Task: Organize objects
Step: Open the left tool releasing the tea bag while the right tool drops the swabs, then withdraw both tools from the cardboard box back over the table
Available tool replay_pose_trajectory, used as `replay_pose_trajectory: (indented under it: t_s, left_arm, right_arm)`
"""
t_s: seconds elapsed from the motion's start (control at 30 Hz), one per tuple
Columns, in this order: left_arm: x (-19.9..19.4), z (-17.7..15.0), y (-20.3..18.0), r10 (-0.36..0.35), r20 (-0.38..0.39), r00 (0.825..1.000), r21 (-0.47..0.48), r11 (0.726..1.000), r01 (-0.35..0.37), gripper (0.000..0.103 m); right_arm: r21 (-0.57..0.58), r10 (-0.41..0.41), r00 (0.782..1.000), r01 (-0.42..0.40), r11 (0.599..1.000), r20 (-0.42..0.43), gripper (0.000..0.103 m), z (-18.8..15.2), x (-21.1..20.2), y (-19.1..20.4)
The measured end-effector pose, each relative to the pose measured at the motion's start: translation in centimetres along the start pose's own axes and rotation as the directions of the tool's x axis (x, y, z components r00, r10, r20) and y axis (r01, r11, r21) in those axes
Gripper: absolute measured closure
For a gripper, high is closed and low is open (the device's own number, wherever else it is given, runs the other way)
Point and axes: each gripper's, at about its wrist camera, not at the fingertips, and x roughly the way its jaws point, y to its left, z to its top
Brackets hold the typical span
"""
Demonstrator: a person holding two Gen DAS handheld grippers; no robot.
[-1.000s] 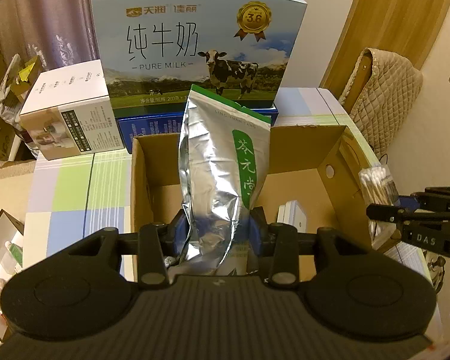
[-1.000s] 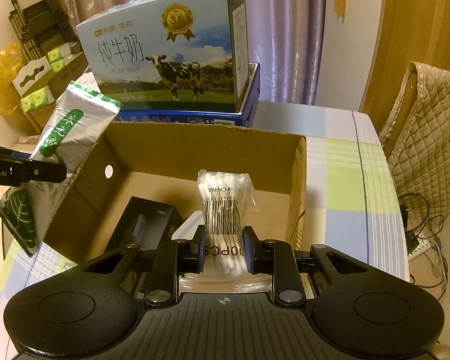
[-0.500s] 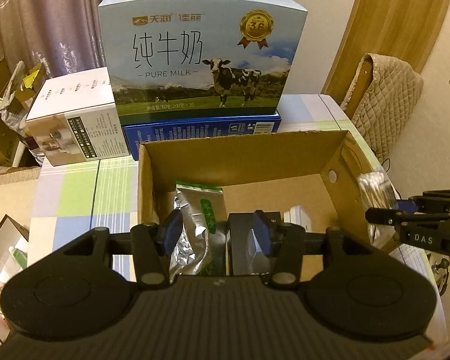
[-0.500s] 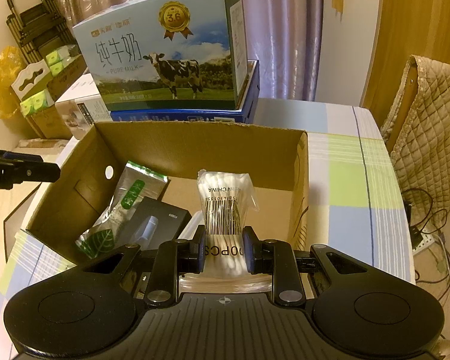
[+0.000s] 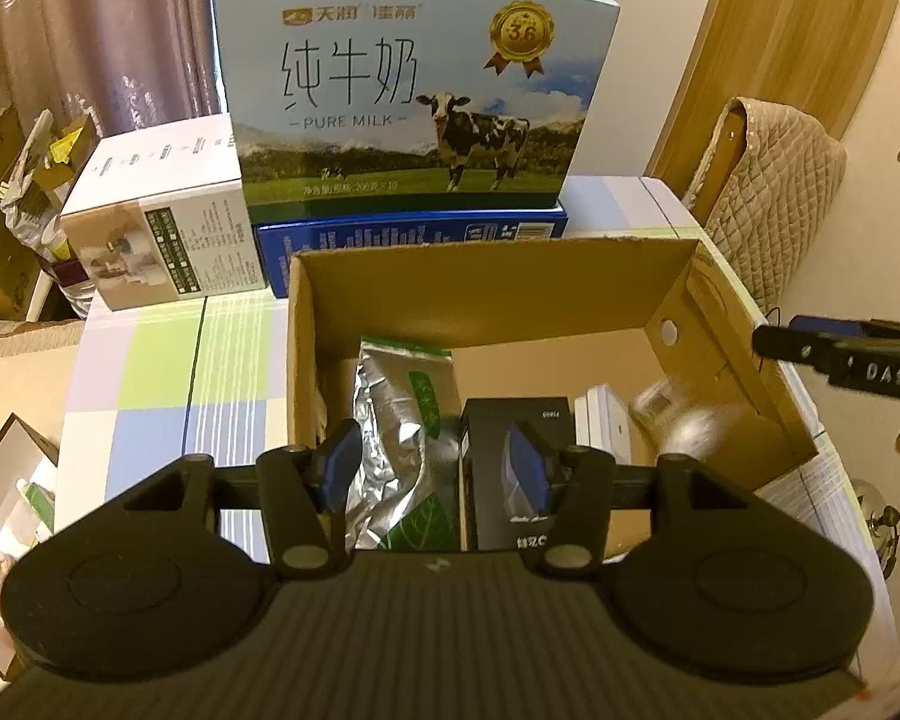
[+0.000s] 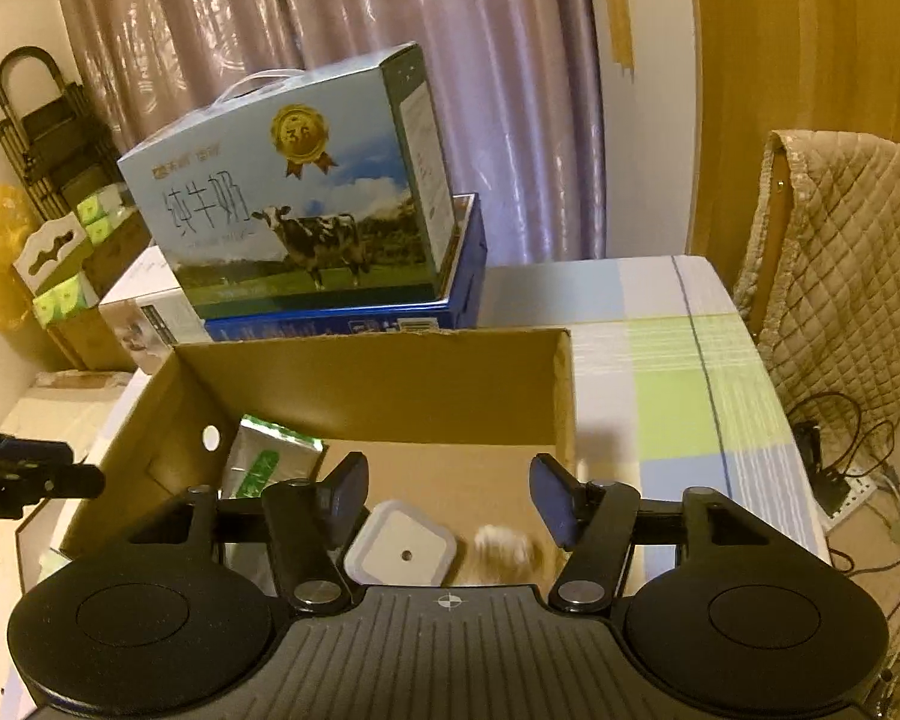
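Over the cardboard box (image 5: 486, 288) I've got both grippers hanging. Left gripper (image 5: 438, 468) is spreading, jaws clear of the silver tea pouch (image 5: 390, 426) lying inside beside a black carton (image 5: 510, 420). Right gripper (image 6: 450, 498) is opening too — the cotton swab pack (image 6: 504, 546), blurred, sits below its released fingers, next to a white square box (image 6: 399, 549).

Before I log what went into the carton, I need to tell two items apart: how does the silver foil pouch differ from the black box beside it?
The silver foil pouch is soft, crinkled and shiny, with a green label strip; the black box is rigid, matte and dark, with small pale print. The pouch reaches further toward the carton's far wall than the box does. Both lie side by side inside the open cardboard carton.
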Motion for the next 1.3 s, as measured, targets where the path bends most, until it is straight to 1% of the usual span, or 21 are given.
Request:
replay_pose_trajectory:
  t_s: [0.2, 0.33, 0.5, 0.6, 0.67, 0.77, 0.83, 0.9, 0.97, 1.1, 1.17, 1.3]
  left_arm:
    - [-0.5, -1.4, 0.0, -0.007, 0.003, 1.000, -0.005, 1.000, 0.007, 0.053]
    - [-1.4, -2.5, -0.3, -0.015, 0.010, 1.000, -0.009, 1.000, 0.015, 0.049]
    - [-3.3, -3.8, -0.9, -0.018, 0.021, 1.000, -0.008, 1.000, 0.018, 0.046]
    - [-4.9, -4.6, -1.3, -0.029, 0.035, 0.999, -0.020, 0.999, 0.030, 0.040]
    - [-6.1, -5.2, -1.6, -0.026, 0.049, 0.998, -0.018, 0.999, 0.027, 0.035]
    - [-7.8, -6.6, -2.2, -0.029, 0.058, 0.998, -0.013, 0.999, 0.029, 0.030]
    - [-8.8, -7.6, -2.7, -0.036, 0.060, 0.998, -0.015, 0.999, 0.037, 0.030]
    - [-9.9, -8.6, -3.0, -0.040, 0.067, 0.997, -0.020, 0.999, 0.041, 0.025]
    - [-11.1, -9.8, -3.4, -0.045, 0.078, 0.996, -0.025, 0.999, 0.047, 0.019]
    - [-13.2, -12.4, -4.4, -0.047, 0.089, 0.995, -0.011, 0.999, 0.049, 0.014]
    - [-14.3, -13.8, -5.0, -0.039, 0.104, 0.994, -0.002, 0.999, 0.039, 0.007]
    - [-16.1, -16.9, -5.9, -0.025, 0.115, 0.993, 0.032, 0.999, 0.022, 0.003]
  right_arm:
    - [-0.003, -0.001, 1.000, 0.001, 1.000, -0.018, 0.046, -1.0, -1.0, -0.1]
    - [-0.003, -0.001, 1.000, 0.001, 1.000, -0.028, 0.046, -1.9, -2.2, 0.1]
    - [0.002, 0.003, 0.999, -0.003, 1.000, -0.041, 0.046, -3.1, -4.4, 0.5]
    - [0.015, 0.013, 0.999, -0.013, 1.000, -0.041, 0.046, -4.1, -6.1, 0.9]
    - [0.013, 0.016, 0.999, -0.016, 1.000, -0.044, 0.046, -5.1, -7.4, 1.3]
    - [0.025, 0.029, 0.998, -0.027, 0.999, -0.052, 0.046, -6.8, -9.4, 1.7]
    - [0.033, 0.040, 0.998, -0.038, 0.999, -0.052, 0.046, -7.9, -10.8, 2.1]
    - [0.034, 0.043, 0.998, -0.041, 0.999, -0.046, 0.046, -9.1, -12.2, 2.4]
    - [0.032, 0.046, 0.998, -0.045, 0.998, -0.043, 0.046, -10.4, -13.6, 2.9]
    - [-0.004, 0.053, 0.998, -0.054, 0.999, -0.043, 0.046, -13.2, -15.9, 3.8]
    - [0.004, 0.054, 0.998, -0.054, 0.999, -0.038, 0.046, -14.7, -17.1, 4.0]
    - [0.028, 0.067, 0.997, -0.066, 0.997, -0.040, 0.046, -17.4, -19.2, 4.4]
